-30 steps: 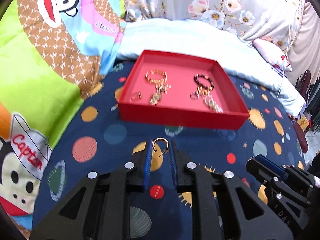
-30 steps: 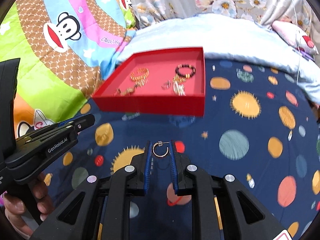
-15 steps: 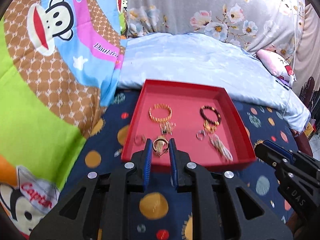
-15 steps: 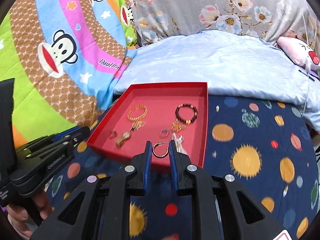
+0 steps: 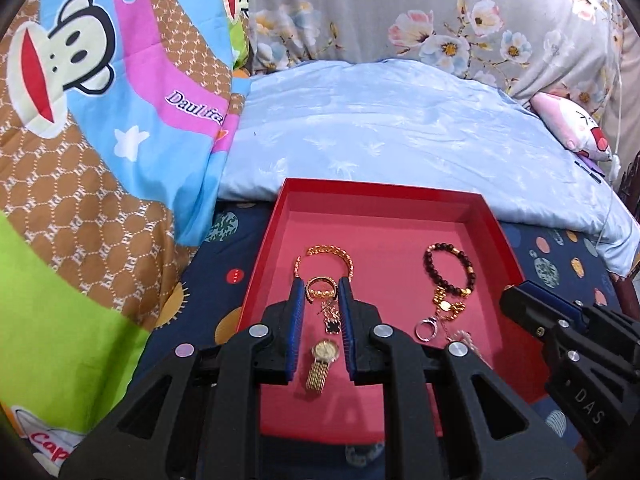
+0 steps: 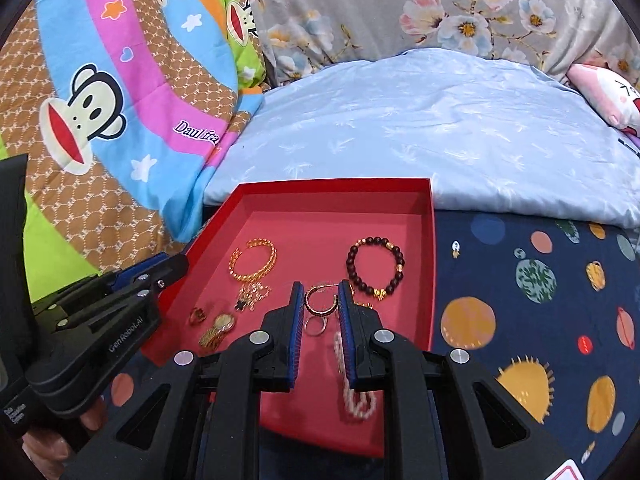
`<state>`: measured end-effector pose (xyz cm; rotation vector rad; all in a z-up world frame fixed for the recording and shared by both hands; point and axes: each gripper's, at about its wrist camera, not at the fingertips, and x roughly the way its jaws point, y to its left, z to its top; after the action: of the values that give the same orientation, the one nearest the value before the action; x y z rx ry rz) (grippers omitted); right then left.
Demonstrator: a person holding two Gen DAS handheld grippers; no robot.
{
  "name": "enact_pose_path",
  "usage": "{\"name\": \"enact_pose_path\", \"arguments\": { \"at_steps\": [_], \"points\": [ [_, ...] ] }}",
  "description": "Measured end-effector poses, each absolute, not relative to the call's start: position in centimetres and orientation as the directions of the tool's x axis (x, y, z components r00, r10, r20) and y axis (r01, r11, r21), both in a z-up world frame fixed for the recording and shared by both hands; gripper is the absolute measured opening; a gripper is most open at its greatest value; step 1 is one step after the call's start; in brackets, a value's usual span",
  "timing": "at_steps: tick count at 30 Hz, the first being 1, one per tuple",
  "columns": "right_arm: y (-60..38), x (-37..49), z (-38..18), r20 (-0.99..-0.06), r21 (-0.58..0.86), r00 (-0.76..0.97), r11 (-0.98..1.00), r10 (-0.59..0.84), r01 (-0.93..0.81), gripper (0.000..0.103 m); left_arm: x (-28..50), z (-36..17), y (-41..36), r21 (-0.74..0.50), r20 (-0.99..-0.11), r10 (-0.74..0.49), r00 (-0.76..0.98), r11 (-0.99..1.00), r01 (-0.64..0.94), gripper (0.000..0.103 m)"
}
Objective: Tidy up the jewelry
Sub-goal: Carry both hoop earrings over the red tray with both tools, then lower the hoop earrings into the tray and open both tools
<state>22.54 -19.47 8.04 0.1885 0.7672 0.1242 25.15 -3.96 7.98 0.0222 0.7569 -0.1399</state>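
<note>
both grippers hang over the red tray on the bed, left gripper clenched on a gold hoop earring above the tray's left half, right gripper pinching its matching hoop right of centre, drop spots directly below.

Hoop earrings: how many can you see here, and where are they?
2. One gold hoop is pinched in the left claw, one thinner hoop in the right claw, both above the red tray. Others could hide among the tray's jewelry.
</note>
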Motion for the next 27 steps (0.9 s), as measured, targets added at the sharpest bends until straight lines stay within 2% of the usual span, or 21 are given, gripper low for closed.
{"name": "enact_pose_path", "arguments": {
  "at_steps": [19, 21, 23, 27],
  "points": [
    [-18.8, 26.5, 6.0, -0.699, 0.188, 0.696, 0.981, 0.164, -0.043, 0.016, 28.3, 6.3, -3.9, -0.022, -0.701, -0.098, 0.706, 0.993, 0.115, 0.017],
    [-18.8, 26.6, 6.0, -0.694, 0.193, 0.7, 0.98, 0.169, -0.045, 0.018, 28.4, 6.3, -3.9, -0.021, -0.701, -0.093, 0.707, 0.994, 0.11, 0.017],
    [-18.8, 26.6, 6.1, -0.689, 0.198, 0.704, 0.979, 0.172, -0.046, 0.024, 28.5, 6.2, -3.8, -0.015, -0.705, -0.083, 0.704, 0.995, 0.103, 0.017],
    [-19.1, 26.3, 6.4, -0.684, 0.204, 0.709, 0.978, 0.172, -0.04, 0.024, 28.4, 6.3, -3.6, -0.018, -0.707, -0.079, 0.702, 0.995, 0.094, 0.022]
  ]
}}
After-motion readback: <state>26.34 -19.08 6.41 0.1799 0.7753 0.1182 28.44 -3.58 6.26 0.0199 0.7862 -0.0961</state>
